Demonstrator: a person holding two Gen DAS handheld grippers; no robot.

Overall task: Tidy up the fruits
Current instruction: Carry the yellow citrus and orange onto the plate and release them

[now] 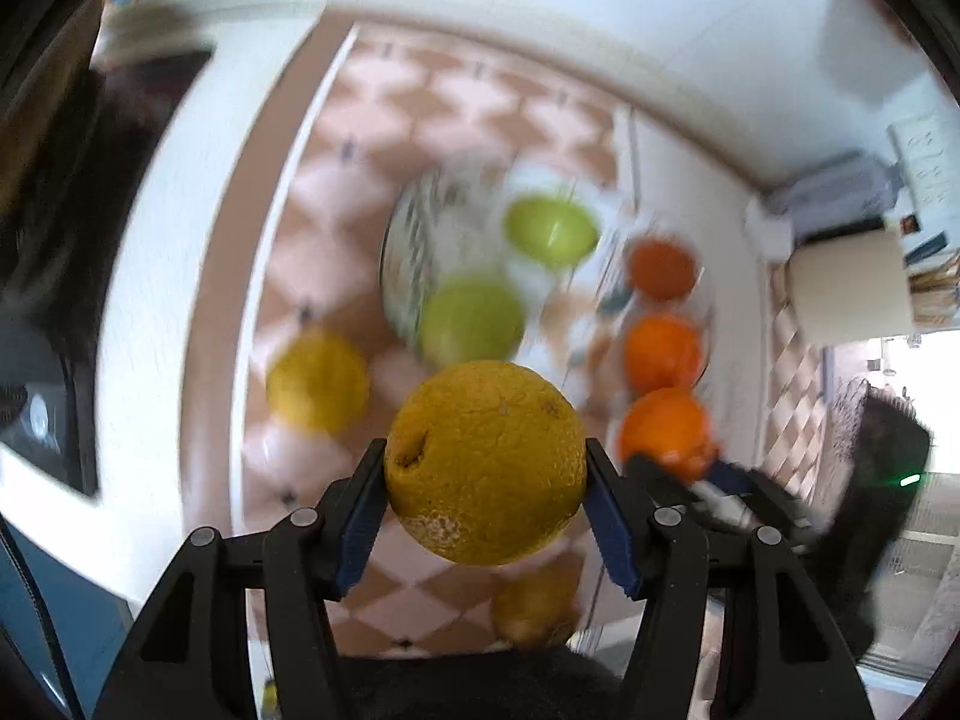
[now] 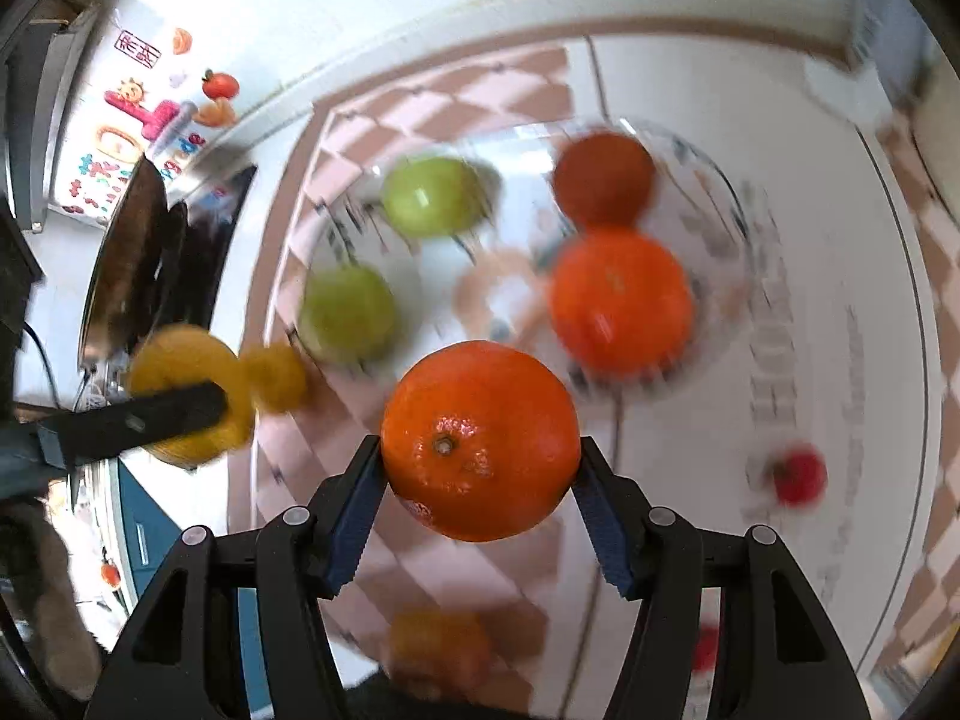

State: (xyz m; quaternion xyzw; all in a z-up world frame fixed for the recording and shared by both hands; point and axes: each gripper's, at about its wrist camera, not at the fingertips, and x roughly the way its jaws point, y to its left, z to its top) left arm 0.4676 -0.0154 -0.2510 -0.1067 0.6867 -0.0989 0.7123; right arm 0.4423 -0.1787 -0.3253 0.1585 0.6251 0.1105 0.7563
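**Two round fruits pinched mid-air above the glass bowl**

The left gripper (image 1: 485,480) pinches a yellow citrus (image 1: 485,462) across its widest girth, both pads pressed on its sides; it hangs above the checkered cloth (image 1: 336,228), on the near side of the glass bowl (image 2: 729,228). The right gripper (image 2: 480,468) clamps an orange (image 2: 480,441) the same way, stem end towards the camera, just short of the bowl's rim.

Inside the bowl lie two green apples (image 2: 432,195) to the left and two more oranges (image 2: 621,303) to the right — a sorting by colour, it seems. Another yellow fruit (image 1: 317,381) sits on the cloth left of the bowl.

Both held fruits look firm and moderately heavy, with pebbled skin that should give the pads some bite. Being round, they could roll out of an off-centre pinch — so the grip across the middle seems right. Hard squeezing would bruise them; the glass calls for a gentle set-down.
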